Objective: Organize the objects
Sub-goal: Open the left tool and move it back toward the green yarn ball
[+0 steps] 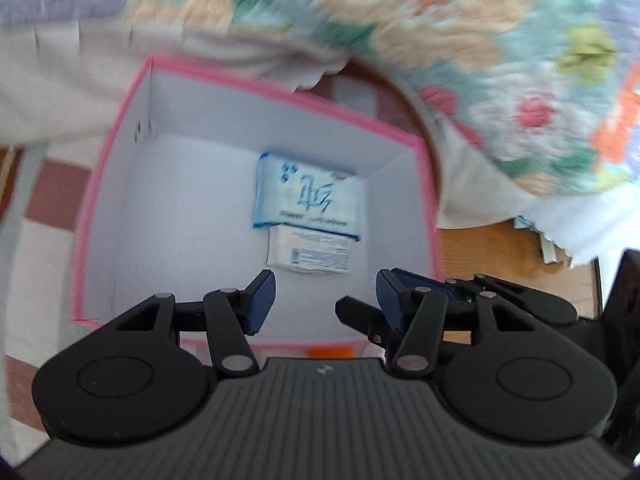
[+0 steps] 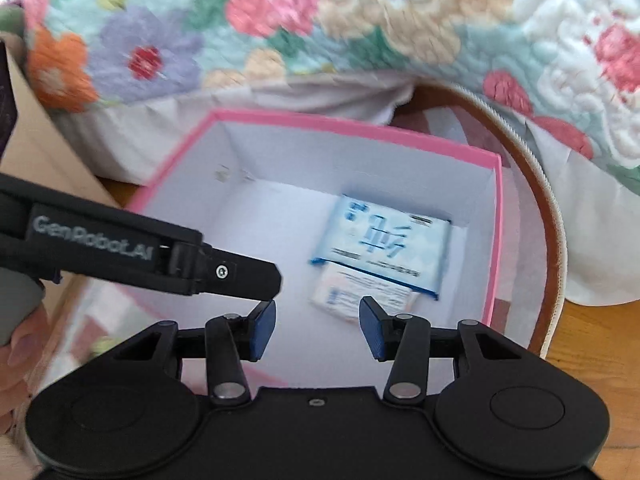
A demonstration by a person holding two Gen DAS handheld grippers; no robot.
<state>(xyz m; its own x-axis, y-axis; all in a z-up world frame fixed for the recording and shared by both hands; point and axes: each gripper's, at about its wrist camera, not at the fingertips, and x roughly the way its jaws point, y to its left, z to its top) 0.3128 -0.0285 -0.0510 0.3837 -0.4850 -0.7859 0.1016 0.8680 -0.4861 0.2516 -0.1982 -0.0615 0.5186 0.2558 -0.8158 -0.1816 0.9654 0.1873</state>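
A white box with a pink rim (image 1: 260,120) stands open below both grippers. On its floor lies a blue-and-white packet (image 1: 310,196), partly covering a small white carton (image 1: 308,254). My left gripper (image 1: 325,300) hovers over the box's near side, open, with nothing between its blue pads. In the right wrist view the same box (image 2: 340,156) holds the packet (image 2: 380,240) and carton (image 2: 352,296). My right gripper (image 2: 318,326) is open and empty above the near rim. The left gripper's finger (image 2: 240,276) reaches in from the left beside it.
A floral quilt (image 2: 280,20) with a white underside hangs over the far side of the box. A round brown-rimmed case (image 2: 548,240) curves around the box on the right. Wooden surface (image 1: 500,248) shows at right and checked red-and-white cloth (image 1: 52,200) at left. A hand (image 2: 16,340) is at the left edge.
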